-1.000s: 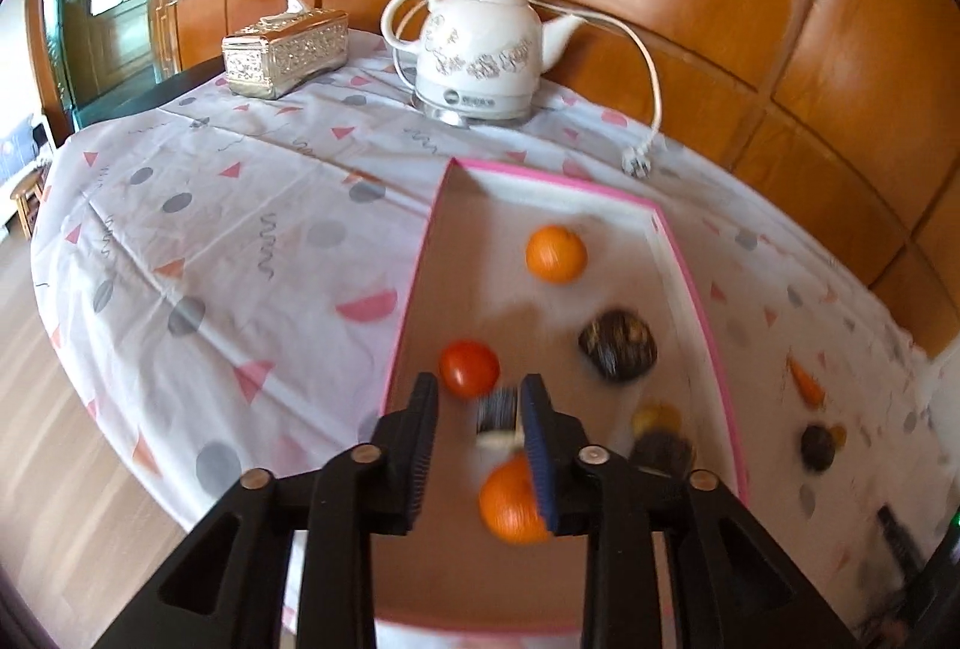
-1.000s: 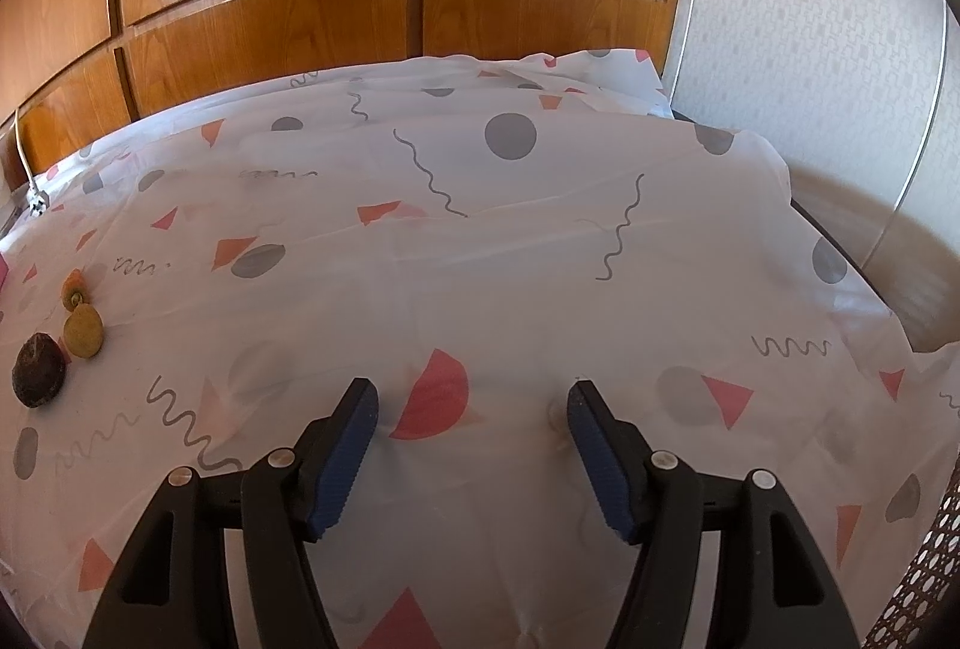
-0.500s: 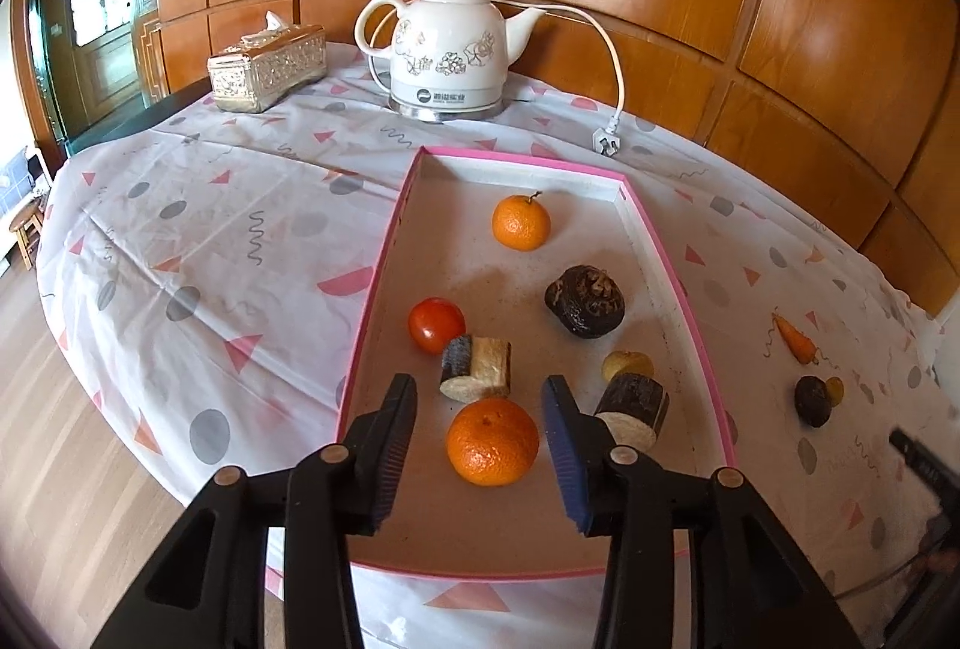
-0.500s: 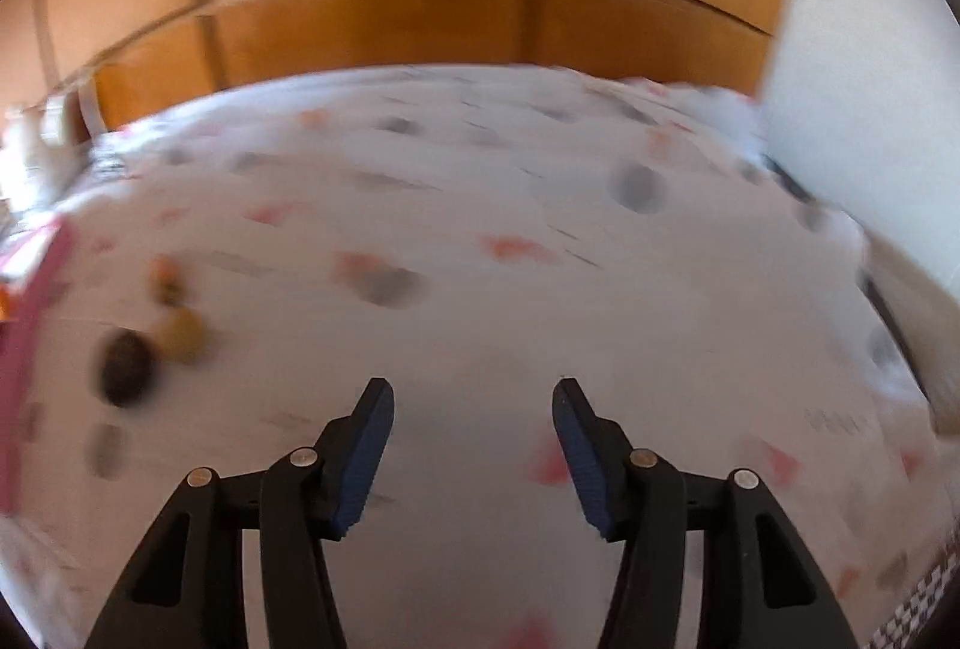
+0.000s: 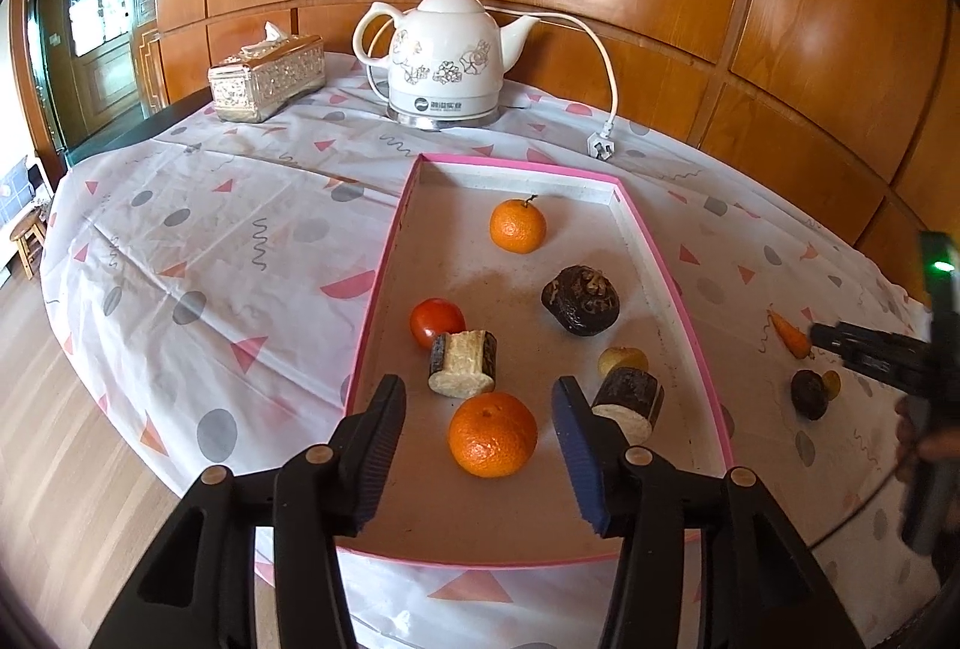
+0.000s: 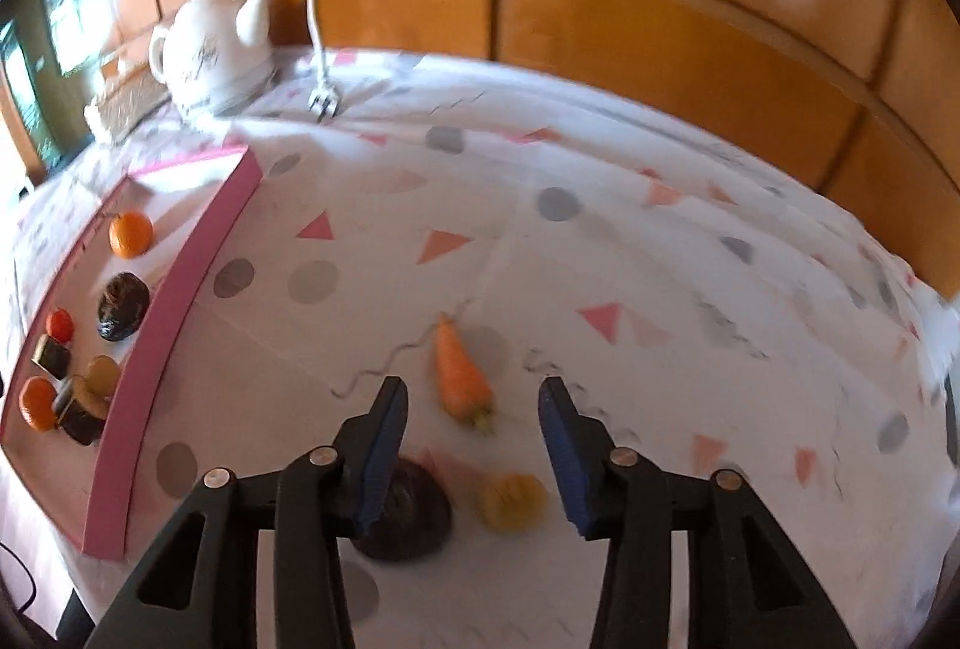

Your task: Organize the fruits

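The left claw (image 5: 477,427) is opening, its pads clear of the round orange mandarin (image 5: 492,434) lying between them in the pink-rimmed tray (image 5: 379,283). The right claw (image 6: 473,430) is closing, empty, above the small orange carrot (image 6: 459,376) on the counter (image 6: 660,241).

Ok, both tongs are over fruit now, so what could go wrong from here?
1. The right tongs are closing with nothing between them; the small orange carrot lies just ahead, so they may shut short of it.
2. The dark round fruit and small yellow fruit sit under the right tongs and could get knocked.
3. The round orange mandarin could roll when the opening left tongs withdraw.
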`<state>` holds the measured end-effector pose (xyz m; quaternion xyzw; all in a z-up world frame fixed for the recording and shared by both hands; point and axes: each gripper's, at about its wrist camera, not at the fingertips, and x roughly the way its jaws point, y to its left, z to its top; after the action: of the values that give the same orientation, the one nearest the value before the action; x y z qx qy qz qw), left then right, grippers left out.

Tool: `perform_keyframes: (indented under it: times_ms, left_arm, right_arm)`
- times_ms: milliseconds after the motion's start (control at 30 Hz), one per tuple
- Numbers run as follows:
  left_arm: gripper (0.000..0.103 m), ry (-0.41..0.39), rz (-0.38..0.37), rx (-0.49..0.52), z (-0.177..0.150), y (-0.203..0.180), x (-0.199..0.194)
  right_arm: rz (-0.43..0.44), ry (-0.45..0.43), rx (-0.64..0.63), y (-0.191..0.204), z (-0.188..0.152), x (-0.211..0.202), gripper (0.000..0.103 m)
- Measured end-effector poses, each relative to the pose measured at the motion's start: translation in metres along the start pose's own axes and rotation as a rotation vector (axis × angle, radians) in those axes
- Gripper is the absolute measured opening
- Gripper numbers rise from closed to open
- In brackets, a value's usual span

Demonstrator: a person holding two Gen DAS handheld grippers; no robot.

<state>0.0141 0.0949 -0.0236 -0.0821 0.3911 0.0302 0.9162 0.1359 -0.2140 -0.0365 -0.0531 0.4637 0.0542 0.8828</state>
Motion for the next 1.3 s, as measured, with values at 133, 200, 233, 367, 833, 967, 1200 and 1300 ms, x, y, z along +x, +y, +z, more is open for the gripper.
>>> perform_keyframes:
  times_ms: [133,200,233,367,833,967,1200,1300]
  left_arm:
    - [0.052,-0.003,0.008,-0.002,0.000,0.002,-0.001]
    - [0.052,-0.005,0.010,-0.010,0.000,0.005,-0.002]
    - [0.052,-0.007,0.012,-0.017,0.000,0.006,-0.002]
    - [0.052,-0.007,0.016,-0.025,0.000,0.007,-0.002]
    - [0.063,-0.040,0.038,-0.048,-0.001,0.010,-0.014]
    - [0.063,-0.050,0.042,-0.066,0.000,0.012,-0.018]
    - [0.068,-0.067,0.048,-0.094,-0.001,0.016,-0.023]
    - [0.068,-0.066,0.047,-0.102,-0.002,0.017,-0.023]
  right_arm:
    - [-0.039,0.122,-0.045,0.009,0.007,0.037,0.039]
    - [-0.018,0.123,-0.057,0.011,0.007,0.042,0.027]
    - [-0.019,0.127,-0.068,0.013,0.007,0.042,0.023]
    - [-0.041,0.109,-0.098,0.019,0.002,0.039,0.023]
    - [-0.013,-0.115,-0.089,0.038,0.010,-0.026,0.023]
    - [0.037,-0.142,-0.060,0.045,-0.001,-0.042,0.023]
    - [0.138,-0.124,-0.029,0.059,-0.029,-0.056,0.023]
    - [0.167,-0.100,-0.018,0.064,-0.041,-0.057,0.023]
